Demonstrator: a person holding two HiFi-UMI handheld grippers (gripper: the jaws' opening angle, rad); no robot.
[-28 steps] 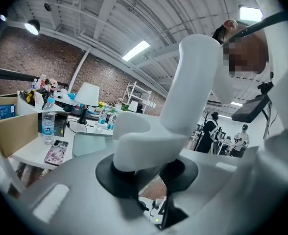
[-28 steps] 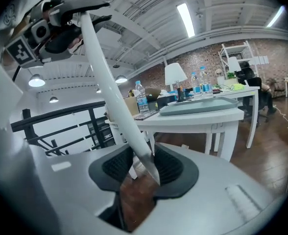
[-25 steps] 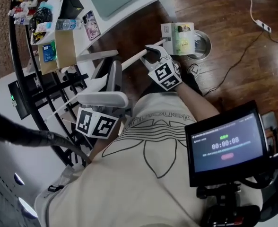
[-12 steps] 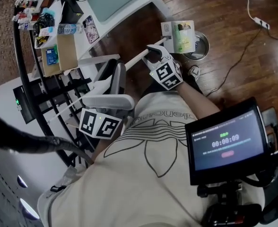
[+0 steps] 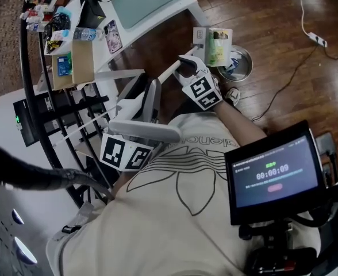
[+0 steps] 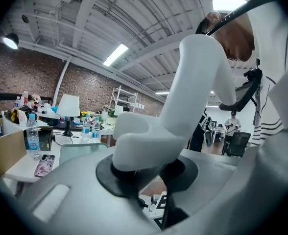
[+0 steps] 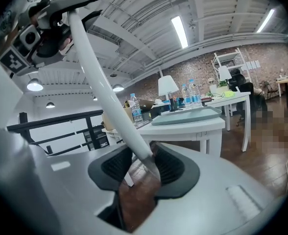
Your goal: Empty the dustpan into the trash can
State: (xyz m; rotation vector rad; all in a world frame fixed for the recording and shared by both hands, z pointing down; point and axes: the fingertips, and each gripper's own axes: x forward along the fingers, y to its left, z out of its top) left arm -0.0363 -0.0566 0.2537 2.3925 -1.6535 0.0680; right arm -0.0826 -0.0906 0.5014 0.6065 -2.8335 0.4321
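- You're mid-carry: your left gripper [image 6: 149, 173] has its jaws clenched on the dustpan [image 6: 156, 131].
- The trash can [image 5: 246, 68] sits on the floor at 1 o'clock, well apart.
- Your right gripper [image 7: 141, 168] has its jaws opening, with the white pole [image 7: 105, 92] between them.
- Next, I'd judge, swing the pan over the can and tip it.

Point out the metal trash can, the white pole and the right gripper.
Metal trash can [image 5: 252, 62]: head view, right rim.
White pole [image 5: 169, 72]: head view, mid-shaft.
Right gripper [image 7: 144, 166]: right gripper view, midway between its opening jaws, pole between them.
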